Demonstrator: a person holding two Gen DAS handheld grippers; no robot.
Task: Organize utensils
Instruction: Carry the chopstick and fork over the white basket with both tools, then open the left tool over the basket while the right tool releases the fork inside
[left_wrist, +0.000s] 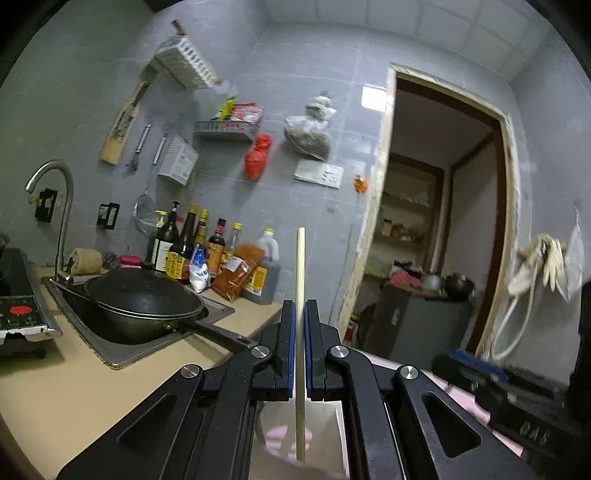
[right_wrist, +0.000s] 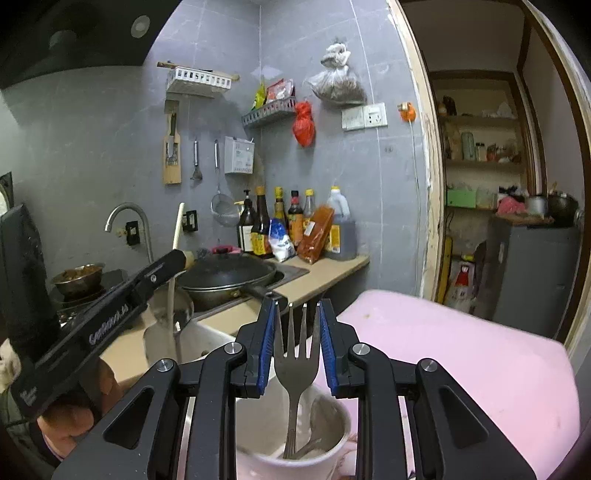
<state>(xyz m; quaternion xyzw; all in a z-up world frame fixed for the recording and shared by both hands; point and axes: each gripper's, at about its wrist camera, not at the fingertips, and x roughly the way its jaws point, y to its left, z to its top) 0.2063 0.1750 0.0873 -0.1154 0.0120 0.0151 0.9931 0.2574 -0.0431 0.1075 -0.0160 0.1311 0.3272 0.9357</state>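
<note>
1. Left tool (left_wrist: 300, 306): jaws clamped on an upright chopstick (left_wrist: 300, 280), right of the sink.
2. Right tool (right_wrist: 297, 306): jaws gripping a fork (right_wrist: 297, 363), its handle inside the near cup (right_wrist: 332, 443).

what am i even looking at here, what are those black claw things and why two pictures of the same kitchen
No robot here: a person holds a two-finger gripper in each hand, and a fisheye camera on each looks forward along the fingers, hence two curved views.

The left view shows the left gripper shut on a thin pale chopstick that stands upright. The right view shows the right gripper shut on the head of a metal fork, tines up, its handle reaching down into a white cup that already holds another utensil. The cup stands on a pink surface.

Behind, on the counter: a sink with a black wok, and sauce bottles by the wall.
</note>
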